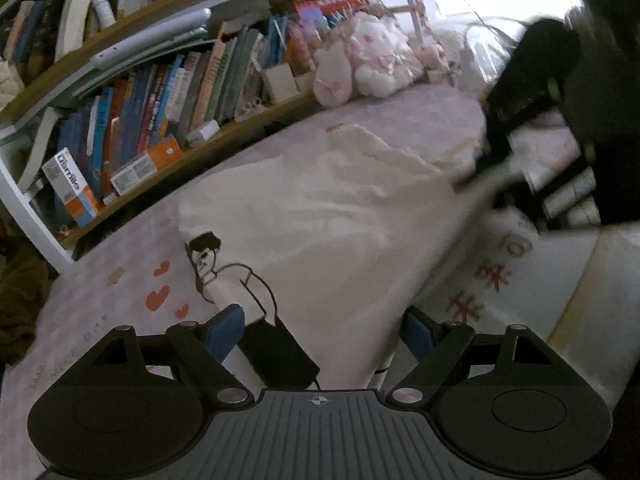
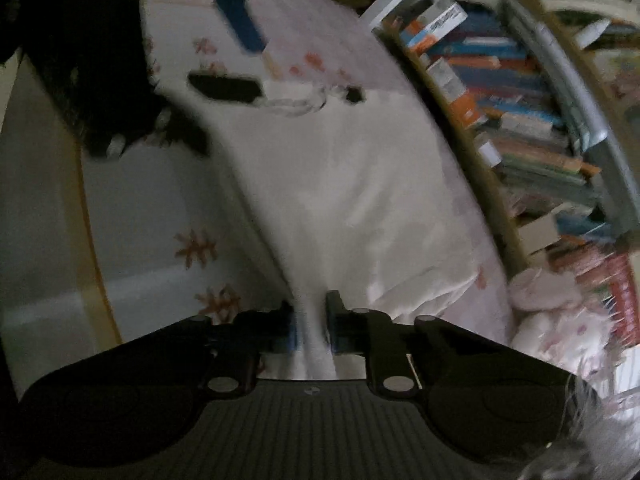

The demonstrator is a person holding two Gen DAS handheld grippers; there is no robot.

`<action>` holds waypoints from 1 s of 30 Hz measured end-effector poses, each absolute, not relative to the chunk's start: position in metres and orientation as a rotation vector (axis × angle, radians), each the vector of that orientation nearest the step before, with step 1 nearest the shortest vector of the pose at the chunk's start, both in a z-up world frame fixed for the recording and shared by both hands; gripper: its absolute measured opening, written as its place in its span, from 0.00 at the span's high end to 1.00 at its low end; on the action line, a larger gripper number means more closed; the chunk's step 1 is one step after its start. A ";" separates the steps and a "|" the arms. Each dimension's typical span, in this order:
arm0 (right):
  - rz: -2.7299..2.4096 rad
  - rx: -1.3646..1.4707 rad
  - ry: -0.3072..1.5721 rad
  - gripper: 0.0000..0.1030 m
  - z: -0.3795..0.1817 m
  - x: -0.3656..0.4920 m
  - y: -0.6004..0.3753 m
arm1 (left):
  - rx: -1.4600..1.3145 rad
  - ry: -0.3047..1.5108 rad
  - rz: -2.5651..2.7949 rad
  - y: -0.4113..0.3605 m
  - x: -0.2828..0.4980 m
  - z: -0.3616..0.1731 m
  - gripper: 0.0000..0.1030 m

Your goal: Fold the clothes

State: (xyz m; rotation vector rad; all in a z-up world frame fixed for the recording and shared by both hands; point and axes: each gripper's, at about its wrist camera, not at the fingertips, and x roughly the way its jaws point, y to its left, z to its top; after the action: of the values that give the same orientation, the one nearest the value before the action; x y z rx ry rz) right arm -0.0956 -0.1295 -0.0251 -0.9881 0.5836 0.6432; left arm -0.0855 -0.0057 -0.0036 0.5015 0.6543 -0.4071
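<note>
White T-shirt [image 1: 340, 216] spread on bed [image 1: 100, 292]. Right gripper [image 2: 311, 322] clenched on its edge; left gripper [image 1: 320, 332] released, straddling the printed hem. Risk: thin pinch slips, fabric bunches when pulled alone.

Both wrist cameras looked down close over the white T-shirt [image 1: 340, 216] from opposite ends, sharing it, the bookshelf [image 1: 160, 92] and the bed.

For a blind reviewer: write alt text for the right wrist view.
The right gripper is shut on a pinched fold of a white garment spread across a pink patterned bed cover. A crowded bookshelf curves along the right edge, with a pink plush toy below it; the picture is dim and blurred.
</note>
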 end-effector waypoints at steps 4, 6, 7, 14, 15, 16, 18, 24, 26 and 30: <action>0.622 -0.927 0.565 0.88 -0.004 -0.086 -0.129 | 0.556 0.644 -0.401 -0.004 -0.095 -0.011 0.21; 0.617 -0.913 0.568 0.89 0.002 -0.080 -0.129 | 0.579 0.641 -0.387 -0.003 -0.097 -0.014 0.36; 0.617 -0.910 0.572 0.88 0.003 -0.079 -0.129 | 0.587 0.640 -0.384 -0.002 -0.097 -0.015 0.39; 0.626 -0.913 0.597 0.88 -0.003 -0.083 -0.130 | 0.661 0.620 -0.437 -0.004 -0.099 -0.019 0.67; 0.627 -0.911 0.603 0.88 -0.004 -0.084 -0.130 | 0.674 0.620 -0.452 -0.004 -0.099 -0.020 0.72; 0.628 -0.909 0.608 0.88 -0.006 -0.086 -0.131 | 0.681 0.621 -0.465 -0.005 -0.099 -0.021 0.74; 0.628 -0.906 0.618 0.88 -0.009 -0.086 -0.132 | 0.682 0.623 -0.482 -0.004 -0.099 -0.020 0.83; 0.618 -0.927 0.642 0.73 -0.020 -0.089 -0.139 | 0.683 0.628 -0.510 -0.001 -0.096 -0.018 0.85; 0.617 -0.940 0.657 0.71 -0.026 -0.092 -0.143 | 0.685 0.633 -0.515 -0.002 -0.095 -0.018 0.85; 0.615 -0.961 0.680 0.70 -0.038 -0.097 -0.150 | 0.690 0.644 -0.521 -0.003 -0.095 -0.019 0.85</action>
State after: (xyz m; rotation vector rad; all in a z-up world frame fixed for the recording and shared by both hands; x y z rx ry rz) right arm -0.0974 -0.1501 -0.0379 -0.9611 0.6802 0.6155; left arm -0.0949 -0.0027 -0.0194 0.6899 0.6438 -0.5213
